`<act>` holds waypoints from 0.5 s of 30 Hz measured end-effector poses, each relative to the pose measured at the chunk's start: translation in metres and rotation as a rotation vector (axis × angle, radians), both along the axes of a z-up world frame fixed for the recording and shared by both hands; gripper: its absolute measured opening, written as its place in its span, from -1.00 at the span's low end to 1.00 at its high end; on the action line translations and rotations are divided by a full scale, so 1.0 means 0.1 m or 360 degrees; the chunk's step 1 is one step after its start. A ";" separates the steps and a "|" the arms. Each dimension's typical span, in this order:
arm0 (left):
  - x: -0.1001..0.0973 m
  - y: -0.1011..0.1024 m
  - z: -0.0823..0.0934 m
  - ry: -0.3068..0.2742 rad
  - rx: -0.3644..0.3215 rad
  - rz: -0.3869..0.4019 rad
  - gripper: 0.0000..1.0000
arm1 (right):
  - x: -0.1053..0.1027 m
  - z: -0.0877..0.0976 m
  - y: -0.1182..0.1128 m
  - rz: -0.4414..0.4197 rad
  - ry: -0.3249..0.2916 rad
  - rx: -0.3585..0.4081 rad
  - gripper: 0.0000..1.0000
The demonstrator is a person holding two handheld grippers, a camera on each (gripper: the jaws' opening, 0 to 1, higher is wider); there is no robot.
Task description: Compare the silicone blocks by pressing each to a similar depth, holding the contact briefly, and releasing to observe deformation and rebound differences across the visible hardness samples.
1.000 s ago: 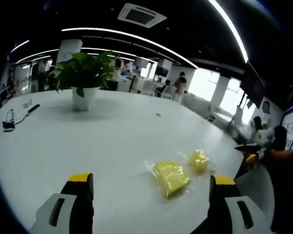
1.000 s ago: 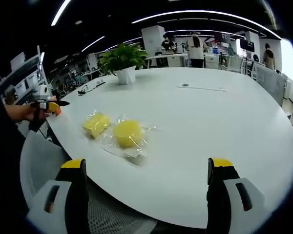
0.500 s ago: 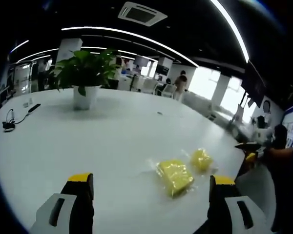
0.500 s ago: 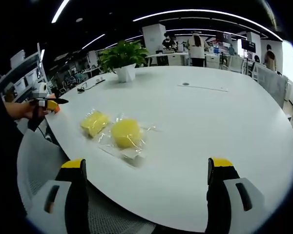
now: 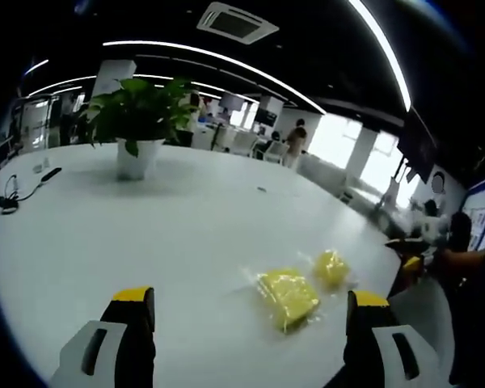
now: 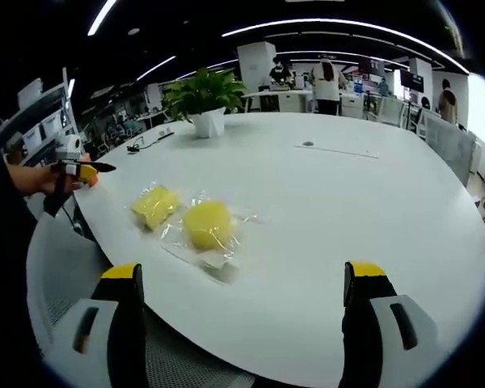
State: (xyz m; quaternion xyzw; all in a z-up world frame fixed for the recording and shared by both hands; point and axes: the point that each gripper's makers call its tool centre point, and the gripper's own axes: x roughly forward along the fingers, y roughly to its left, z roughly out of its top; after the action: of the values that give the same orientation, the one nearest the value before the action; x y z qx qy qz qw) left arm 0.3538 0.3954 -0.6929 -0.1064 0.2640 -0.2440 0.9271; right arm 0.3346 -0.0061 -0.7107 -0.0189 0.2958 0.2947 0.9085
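Two yellow silicone blocks in clear plastic wrap lie near the edge of a large white table (image 5: 145,234). In the left gripper view, the square block (image 5: 287,297) is nearer and the rounder block (image 5: 331,266) is beyond it. My left gripper (image 5: 246,311) is open, hovering short of the square block. In the right gripper view, the round block (image 6: 208,224) lies nearer and the square block (image 6: 154,204) sits to its left. My right gripper (image 6: 246,291) is open above the table's (image 6: 372,210) edge, apart from both. The left gripper (image 6: 77,170) appears at far left in a hand.
A potted green plant (image 5: 137,125) (image 6: 202,101) stands on the table farther back. A black cable (image 5: 16,190) lies at the table's left side. Office desks and people fill the background. A small dark mark (image 6: 307,143) is on the tabletop.
Both views have shifted slightly with the hands. The blocks lie where they were and both grippers stay open.
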 end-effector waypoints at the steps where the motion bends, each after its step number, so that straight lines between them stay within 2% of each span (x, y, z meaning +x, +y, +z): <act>1: 0.01 0.00 0.00 0.0002 0.0001 -0.0001 1.00 | 0.00 0.00 0.00 0.0000 0.0000 -0.0001 0.93; 8: 0.11 -0.07 0.10 -0.0009 0.0023 -0.0035 1.00 | -0.01 0.02 0.04 -0.0011 -0.0016 0.0013 0.93; 10: 0.13 -0.06 0.07 0.0002 0.0037 -0.0042 1.00 | -0.01 0.03 0.04 -0.0014 -0.0014 0.0023 0.93; 15: 0.15 -0.09 0.09 0.0019 -0.0026 -0.0031 1.00 | -0.01 0.07 0.04 -0.0008 -0.0025 0.0040 0.93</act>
State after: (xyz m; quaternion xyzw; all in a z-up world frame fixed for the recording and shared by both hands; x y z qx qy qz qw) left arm 0.3689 0.3863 -0.6841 -0.1128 0.2686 -0.2543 0.9222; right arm 0.3332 -0.0022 -0.7040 -0.0091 0.2849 0.2961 0.9117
